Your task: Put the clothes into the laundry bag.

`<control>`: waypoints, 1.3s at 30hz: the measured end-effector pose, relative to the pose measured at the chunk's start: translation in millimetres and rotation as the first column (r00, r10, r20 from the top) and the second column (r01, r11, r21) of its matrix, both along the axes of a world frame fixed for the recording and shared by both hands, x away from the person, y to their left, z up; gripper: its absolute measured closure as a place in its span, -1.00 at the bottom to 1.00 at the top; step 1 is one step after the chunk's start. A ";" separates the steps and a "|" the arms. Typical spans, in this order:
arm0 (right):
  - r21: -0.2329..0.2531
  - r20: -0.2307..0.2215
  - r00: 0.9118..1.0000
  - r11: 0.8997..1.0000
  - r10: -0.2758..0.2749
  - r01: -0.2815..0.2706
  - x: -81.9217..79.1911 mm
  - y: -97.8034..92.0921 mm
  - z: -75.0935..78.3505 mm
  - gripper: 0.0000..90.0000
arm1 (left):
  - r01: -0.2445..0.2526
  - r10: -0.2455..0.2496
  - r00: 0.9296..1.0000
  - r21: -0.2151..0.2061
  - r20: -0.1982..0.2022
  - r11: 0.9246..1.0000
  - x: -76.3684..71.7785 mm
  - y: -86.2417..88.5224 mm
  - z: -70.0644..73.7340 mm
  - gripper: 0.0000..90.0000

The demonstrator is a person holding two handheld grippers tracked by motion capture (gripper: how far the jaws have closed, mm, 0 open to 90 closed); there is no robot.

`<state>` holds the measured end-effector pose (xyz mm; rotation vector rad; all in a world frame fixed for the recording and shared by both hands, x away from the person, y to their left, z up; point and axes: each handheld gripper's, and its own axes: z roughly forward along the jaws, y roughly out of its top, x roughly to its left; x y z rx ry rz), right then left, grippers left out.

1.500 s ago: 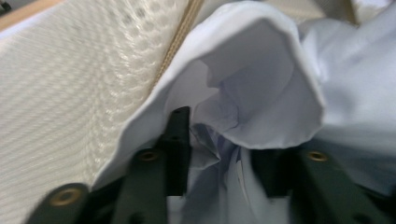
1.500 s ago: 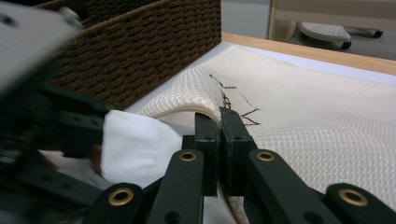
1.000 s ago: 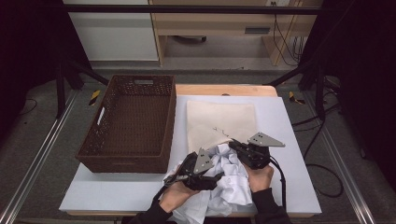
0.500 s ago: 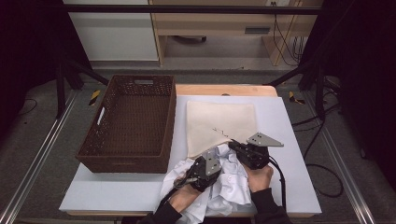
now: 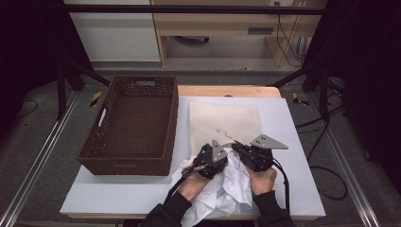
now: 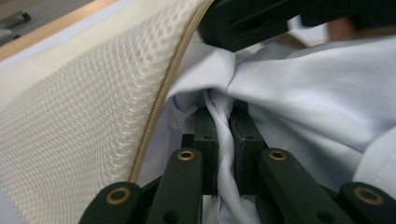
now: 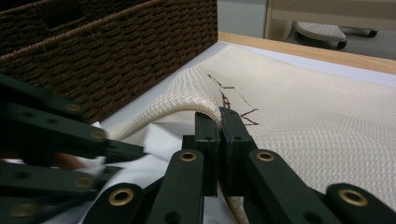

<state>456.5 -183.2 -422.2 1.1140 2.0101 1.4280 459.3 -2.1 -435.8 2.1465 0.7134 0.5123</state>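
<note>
A cream mesh laundry bag [image 5: 224, 120] lies flat on the white table, its zippered near edge lifted. My right gripper [image 5: 238, 148] is shut on that edge of the mesh bag [image 7: 299, 116], holding the mouth up. A crumpled white shirt [image 5: 227, 187] lies at the front of the table. My left gripper [image 5: 198, 166] is shut on a twisted fold of the white shirt [image 6: 299, 98], right at the bag's mouth beside the zipper edge [image 6: 161, 88]. In the left gripper view the other gripper's dark jaws sit at top. The left gripper's dark body crosses the left of the right gripper view.
A dark brown wicker basket [image 5: 132, 124] stands on the table's left half, close beside the bag; its woven wall [image 7: 107, 51] is near my right gripper. A wooden strip runs along the table's far edge [image 5: 227, 90]. Cables trail at the right.
My left gripper has moved up and to the right with the shirt, from the front edge to the bag's lifted mouth. The right gripper has stayed put.
</note>
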 end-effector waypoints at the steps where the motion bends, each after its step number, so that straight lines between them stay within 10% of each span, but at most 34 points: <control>1: 0.008 0.000 1.000 1.000 0.001 -0.001 -0.4 -0.2 0.6 0.94 | -0.006 0.006 1.000 0.008 -0.005 1.000 3.0 -0.8 -3.1 0.78; 11: 0.002 -0.005 1.000 1.000 0.011 -0.011 -0.9 -0.8 0.7 0.94 | 0.003 -0.003 1.000 -0.016 -0.008 1.000 5.3 8.7 -2.6 0.39; 20: -0.001 -0.004 1.000 1.000 0.009 -0.009 -1.9 -2.6 1.0 0.94 | 0.054 -0.054 0.998 -0.034 0.016 0.998 -28.0 37.0 28.6 -0.18; 28: 0.000 -0.006 1.000 1.000 0.007 -0.007 -1.9 -4.0 0.6 0.93 | 0.080 -0.080 0.996 -0.010 -0.044 0.997 -46.9 53.1 21.3 -0.33; 32: -0.006 -0.003 1.000 1.000 0.006 -0.006 -2.2 -3.1 0.5 0.93 | 0.098 -0.094 0.994 0.074 -0.059 0.992 -45.7 48.1 -1.8 -0.18; 39: -0.009 -0.008 1.000 1.000 0.004 -0.004 -1.4 -2.6 -0.5 0.92 | 0.070 -0.067 0.992 0.026 -0.104 0.997 -36.8 47.2 -9.8 0.76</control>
